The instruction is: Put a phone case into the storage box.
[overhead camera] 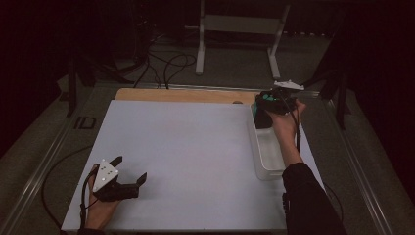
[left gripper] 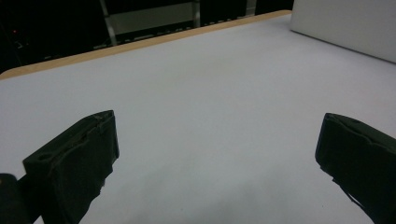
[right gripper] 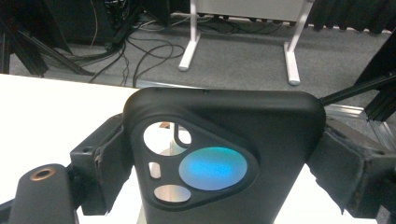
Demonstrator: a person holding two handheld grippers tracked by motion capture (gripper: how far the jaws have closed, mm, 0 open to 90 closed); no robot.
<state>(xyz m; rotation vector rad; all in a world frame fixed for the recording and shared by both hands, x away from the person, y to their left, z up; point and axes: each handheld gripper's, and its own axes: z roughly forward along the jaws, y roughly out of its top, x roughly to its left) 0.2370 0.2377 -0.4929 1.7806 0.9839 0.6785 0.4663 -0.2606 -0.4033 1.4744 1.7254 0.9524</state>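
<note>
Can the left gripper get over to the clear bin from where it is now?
Probably yes. The left gripper sits open near the table's front left, and only bare white tabletop lies between it and the clear bin, though the right gripper holds a black phone case above the bin's far end.

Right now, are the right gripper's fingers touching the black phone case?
Touching. In the right gripper view, both fingers press the sides of the black phone case.

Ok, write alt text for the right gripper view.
The right tongs clamp a black phone case, its triangular camera cutout facing the lens with a blue-lit round opening. Behind lie the white table, grey carpet, loose cables and a white stand's legs.
</note>
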